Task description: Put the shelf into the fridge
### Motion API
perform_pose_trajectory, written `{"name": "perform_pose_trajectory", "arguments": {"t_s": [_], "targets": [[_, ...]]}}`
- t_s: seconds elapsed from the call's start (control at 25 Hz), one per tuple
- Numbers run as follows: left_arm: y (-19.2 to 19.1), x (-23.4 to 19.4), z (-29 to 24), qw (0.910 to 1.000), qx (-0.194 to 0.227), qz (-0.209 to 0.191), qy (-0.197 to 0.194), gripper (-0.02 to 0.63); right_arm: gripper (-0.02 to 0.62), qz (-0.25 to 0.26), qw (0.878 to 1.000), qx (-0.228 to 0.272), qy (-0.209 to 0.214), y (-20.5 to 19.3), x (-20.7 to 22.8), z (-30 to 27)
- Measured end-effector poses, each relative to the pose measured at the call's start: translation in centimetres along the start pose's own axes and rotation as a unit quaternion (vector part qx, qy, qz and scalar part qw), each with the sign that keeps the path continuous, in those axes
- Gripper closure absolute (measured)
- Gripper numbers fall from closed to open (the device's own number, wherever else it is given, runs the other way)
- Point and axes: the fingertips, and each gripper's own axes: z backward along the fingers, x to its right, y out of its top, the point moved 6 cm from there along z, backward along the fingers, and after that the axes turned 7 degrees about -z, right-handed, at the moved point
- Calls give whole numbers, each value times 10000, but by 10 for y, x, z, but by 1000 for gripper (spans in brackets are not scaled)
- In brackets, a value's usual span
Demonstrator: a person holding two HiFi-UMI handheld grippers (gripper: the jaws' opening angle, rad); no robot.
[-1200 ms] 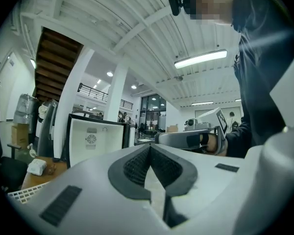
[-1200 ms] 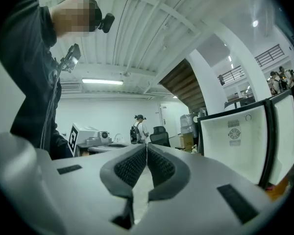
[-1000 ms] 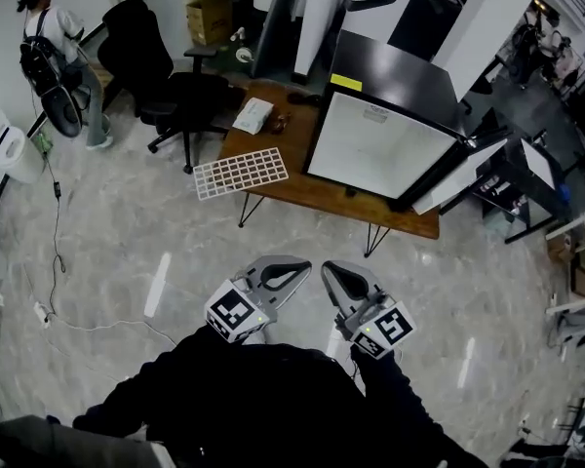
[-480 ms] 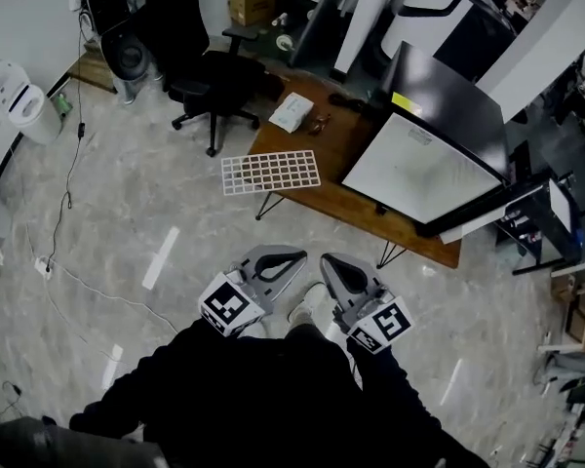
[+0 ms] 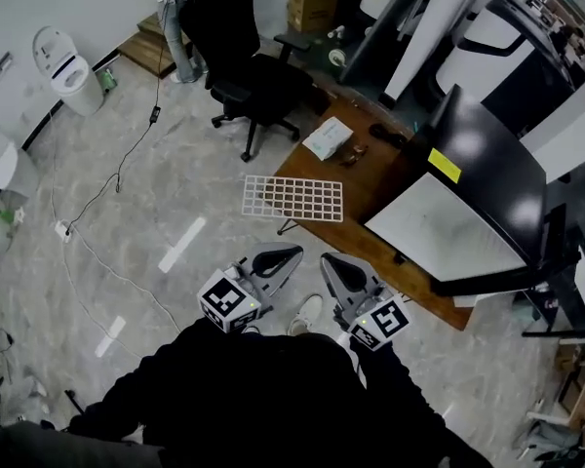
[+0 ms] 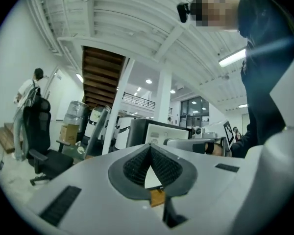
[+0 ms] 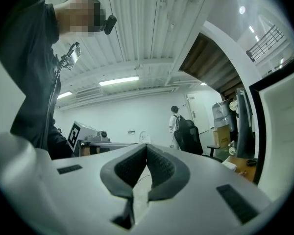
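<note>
Left gripper (image 5: pixel 291 253) and right gripper (image 5: pixel 328 261) are hanging closed, empty; the far shelf (image 5: pixel 292 198) is probably awaiting a near-edge grasp.

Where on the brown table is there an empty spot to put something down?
The bare wood of the table between the wire shelf and the fridge is free. The far edge is crowded: a white packet, small bits and a black thing sit there.
</note>
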Motion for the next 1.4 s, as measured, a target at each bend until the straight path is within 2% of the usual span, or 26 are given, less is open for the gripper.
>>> {"name": "perform_pose_trajectory", "arguments": {"t_s": [0.12, 0.24, 0.44, 0.52, 0.6, 0.72, 0.92, 1.04, 1.08, 1.12, 1.24, 1.4], "targets": [[-14, -28, -18, 9966, 104, 680, 444, 601, 591, -31, 9995, -74, 301, 6, 33, -14], [-31, -41, -30, 9901, 123, 1093, 875, 601, 591, -96, 9977, -197, 635, 6, 59, -23], [-57, -63, -40, 9742, 327, 1616, 1542, 601, 591, -223, 9939, -392, 1005, -7, 89, -43], [-70, -74, -38, 9639, 543, 1933, 1751, 601, 591, -270, 9919, -511, 1134, -16, 96, -56], [-86, -87, -32, 9474, 831, 2426, 1914, 601, 591, -316, 9898, -633, 1233, -24, 101, -71], [-119, -106, -22, 9165, 1301, 3157, 2084, 601, 591, -301, 9880, -791, 1295, -35, 108, -93], [-190, -142, -6, 8652, 1913, 4023, 2300, 601, 591, -322, 9877, -874, 1257, -66, 125, -137], [-234, -159, -1, 8246, 2293, 4569, 2424, 601, 591, -403, 9869, -1019, 1183, -78, 136, -152], [-248, -165, 2, 8147, 2367, 4668, 2497, 601, 591, -441, 9870, -1045, 1143, -83, 139, -157], [-261, -172, 5, 8088, 2374, 4724, 2575, 601, 591, -510, 9870, -1061, 1096, -89, 143, -163], [-299, -186, 8, 8000, 2190, 4864, 2745, 601, 590, -718, 9861, -1144, 963, -106, 155, -175], [-340, -198, 9, 7753, 2195, 5143, 2937, 601, 589, -884, 9838, -1325, 817, -129, 169, -187]]}}
